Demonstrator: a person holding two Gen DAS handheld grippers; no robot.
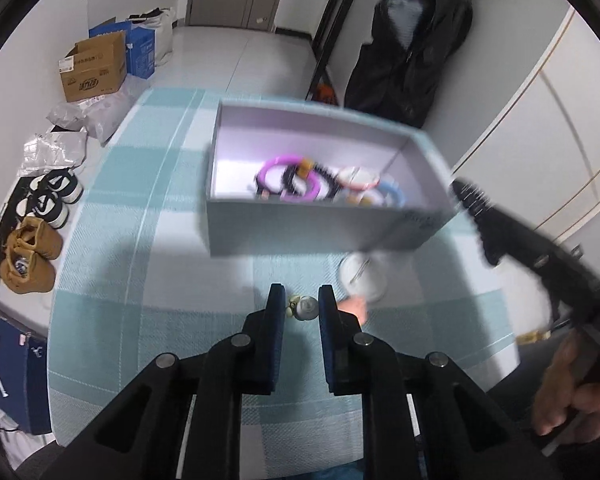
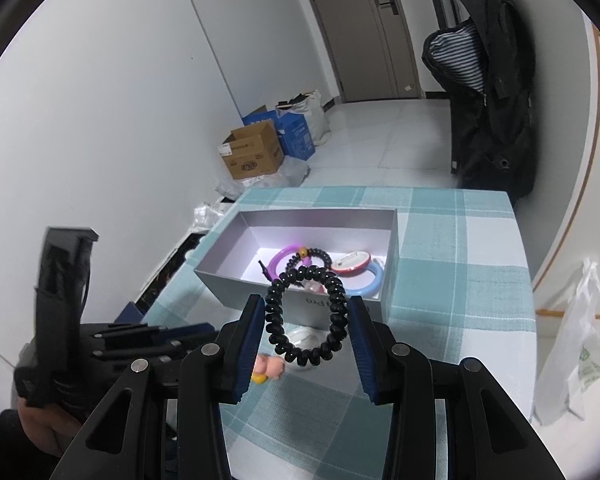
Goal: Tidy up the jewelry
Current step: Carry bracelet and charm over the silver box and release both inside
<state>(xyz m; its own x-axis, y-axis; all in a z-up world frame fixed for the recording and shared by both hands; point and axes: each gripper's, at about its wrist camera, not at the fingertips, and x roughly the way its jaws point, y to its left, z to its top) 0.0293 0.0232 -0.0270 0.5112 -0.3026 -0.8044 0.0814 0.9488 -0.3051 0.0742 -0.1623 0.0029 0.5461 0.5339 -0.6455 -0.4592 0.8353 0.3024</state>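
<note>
- Right gripper (image 2: pixel 306 324): jaws spread around the black bead bracelet (image 2: pixel 306 316), which spans between the two pads. It looks hung or lightly wedged, not firmly pinched; I can't tell how much squeeze is on it.
- Risk 1: the beads are round and the band likely stretches. Tilt or jerk and it could slide off a pad and fall short of the box (image 2: pixel 220 276).
- Box sits at 12 o'clock from your right gripper. Its near wall stands between bracelet and interior, so a low approach could snag the loop on the rim or shove the box across the checked cloth (image 2: pixel 460 280).
- Box already holds a purple bangle (image 2: pixel 278 258), a second black bracelet (image 2: pixel 320 256), a red-and-white piece (image 2: pixel 350 263) and a blue ring (image 2: pixel 370 286). A careless release could tangle the loop with them.
- Left gripper (image 1: pixel 302 304): jaws partly apart, straddling a small silver bead charm (image 1: pixel 306 307) on the cloth, no contact visible. That view is motion-blurred, so treat alignment as uncertain.
- Risk 2: the charm is small and round. Close off-centre and it will probably squirt out and roll.
- A clear round piece (image 1: pixel 362 278) and a pink charm (image 1: pixel 356 306) lie at 1–2 o'clock from your left jaws, close enough to get knocked.
- The right gripper shows at 3 o'clock in the left wrist view; watch for a clash over the box.
</note>
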